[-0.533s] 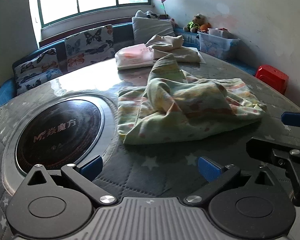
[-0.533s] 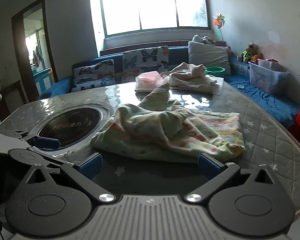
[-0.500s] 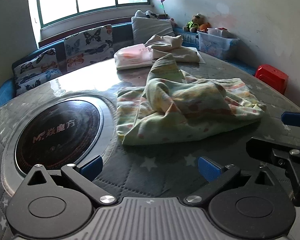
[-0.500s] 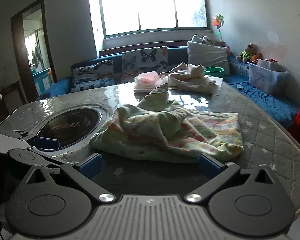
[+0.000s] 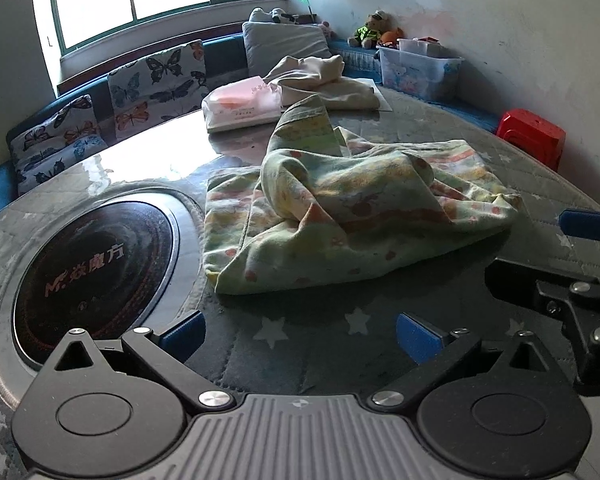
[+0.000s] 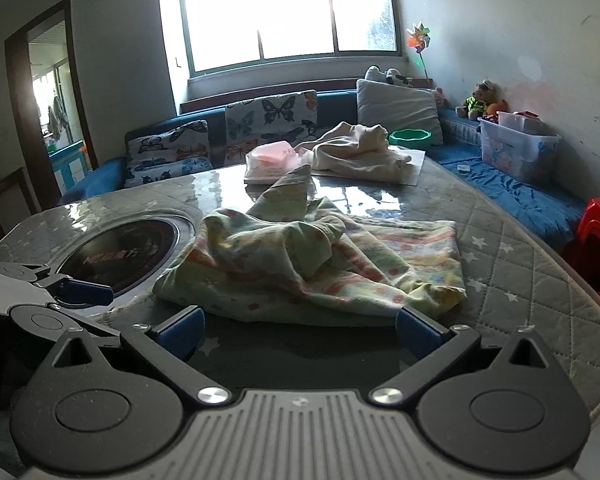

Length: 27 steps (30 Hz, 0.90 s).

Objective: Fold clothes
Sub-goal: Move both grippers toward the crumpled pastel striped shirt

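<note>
A rumpled pale-green printed garment [image 5: 356, 216] lies in a heap on the quilted surface [image 5: 312, 344], just beside the round black cooktop [image 5: 92, 268]. The left gripper [image 5: 300, 330] and right gripper [image 6: 300, 328] both hover near its front edge, fingers spread apart and released, grasping nothing. A cream garment [image 6: 360, 152] lies farther back.

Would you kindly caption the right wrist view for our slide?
Open right gripper faces a crumpled pastel garment on the quilted table.
</note>
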{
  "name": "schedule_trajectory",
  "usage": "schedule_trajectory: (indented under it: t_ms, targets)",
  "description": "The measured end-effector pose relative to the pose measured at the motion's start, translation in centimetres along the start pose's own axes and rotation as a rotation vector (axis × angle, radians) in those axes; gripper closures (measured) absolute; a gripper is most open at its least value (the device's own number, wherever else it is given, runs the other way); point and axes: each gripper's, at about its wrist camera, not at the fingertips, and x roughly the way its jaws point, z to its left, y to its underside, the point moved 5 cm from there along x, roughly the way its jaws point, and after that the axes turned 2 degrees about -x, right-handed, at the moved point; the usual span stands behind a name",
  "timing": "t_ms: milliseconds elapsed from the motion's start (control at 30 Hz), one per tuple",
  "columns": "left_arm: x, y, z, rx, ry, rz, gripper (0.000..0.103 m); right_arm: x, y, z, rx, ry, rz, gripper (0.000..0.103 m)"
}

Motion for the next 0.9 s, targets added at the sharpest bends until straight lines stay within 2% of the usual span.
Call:
schedule_trajectory:
  t_ms: [400, 900]
  targets:
    - [0.5, -0.8, 0.0, 0.013, -0.011, 0.019, 0.0, 0.9, 0.0, -0.5, 0.017, 0.03, 0.03, 0.0]
    - [1.2, -2.1, 1.2, -0.002, -0.035, 0.052, 0.0, 2.2, -0.8, -0.7, 0.032, 0.027, 0.07, 0.0]
